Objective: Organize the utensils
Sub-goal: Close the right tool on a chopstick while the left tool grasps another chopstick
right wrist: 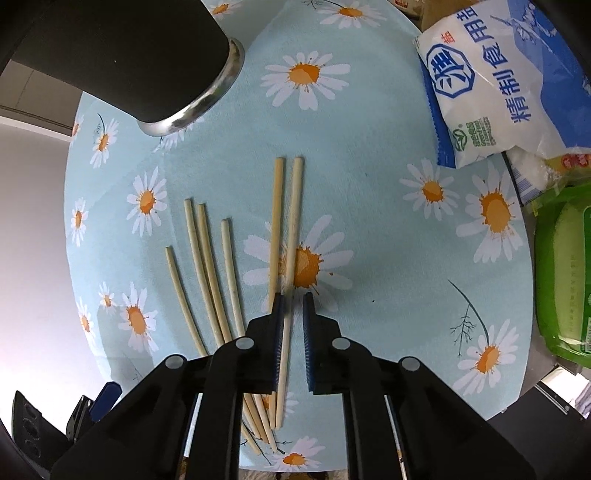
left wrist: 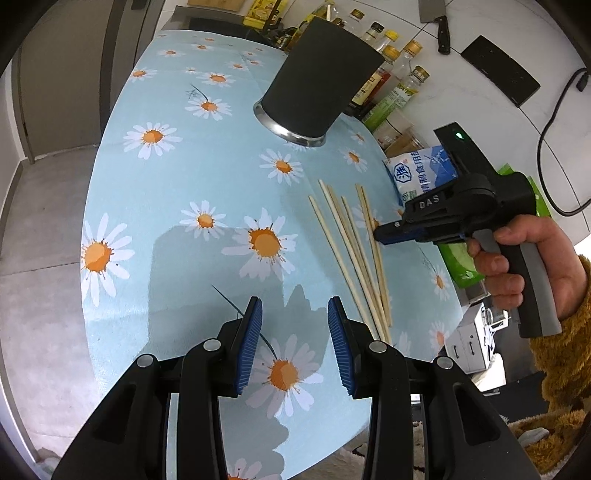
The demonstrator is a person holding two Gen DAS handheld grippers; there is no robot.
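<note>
Several pale wooden chopsticks (left wrist: 351, 251) lie fanned on the daisy tablecloth (left wrist: 184, 177); in the right wrist view they spread ahead (right wrist: 207, 273). A black holder with a metal rim (left wrist: 314, 88) stands beyond them, also at the top left of the right wrist view (right wrist: 147, 59). My left gripper (left wrist: 294, 306) is open and empty above the cloth, left of the chopsticks. My right gripper (right wrist: 293, 299) is low over the chopsticks with jaws narrowly apart around the rightmost chopstick (right wrist: 293, 236), not clamped; it shows from the side in the left wrist view (left wrist: 380, 234).
A salt bag (right wrist: 498, 92) and green packet (right wrist: 565, 273) lie at the table's right edge. Bottles (left wrist: 399, 74) stand behind the holder, with a cleaver (left wrist: 437, 22) on the wall. The table's left edge drops to a grey floor (left wrist: 44, 221).
</note>
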